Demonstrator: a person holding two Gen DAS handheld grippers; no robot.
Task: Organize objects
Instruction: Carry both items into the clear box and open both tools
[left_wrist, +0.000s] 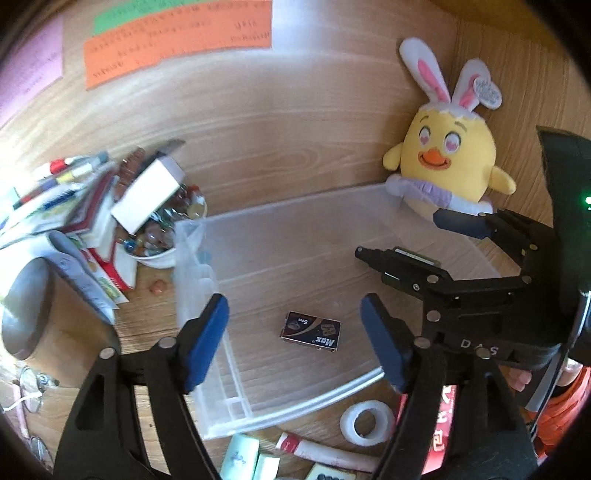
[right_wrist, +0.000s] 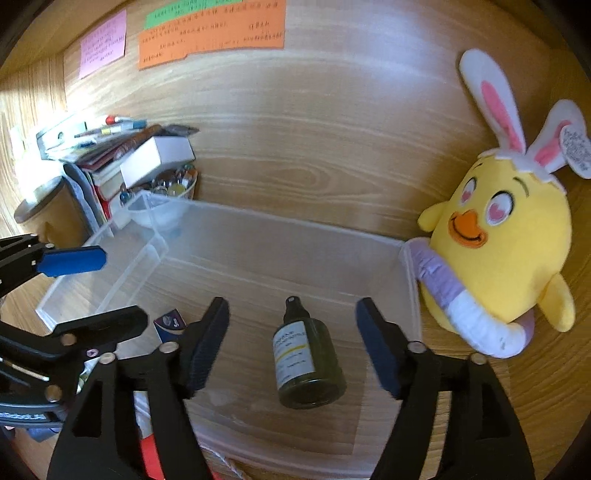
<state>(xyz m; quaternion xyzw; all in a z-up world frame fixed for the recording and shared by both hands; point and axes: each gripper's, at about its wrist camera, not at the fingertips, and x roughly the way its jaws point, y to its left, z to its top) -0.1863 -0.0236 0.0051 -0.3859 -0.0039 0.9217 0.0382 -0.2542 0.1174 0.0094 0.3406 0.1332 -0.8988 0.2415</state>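
Both grippers hang over the clear plastic bin, jaws spread wide and gripping nothing. A small dark box lies flat on the bin floor below the left gripper, untouched. Below the right gripper a dark green spray bottle lies on its side (nozzle toward the far wall).

Clear plastic bin, wood desk

One clear bin, one bottle, one small box, one plush chick.

Wooden desk, wood-grain back panel, sunlit left
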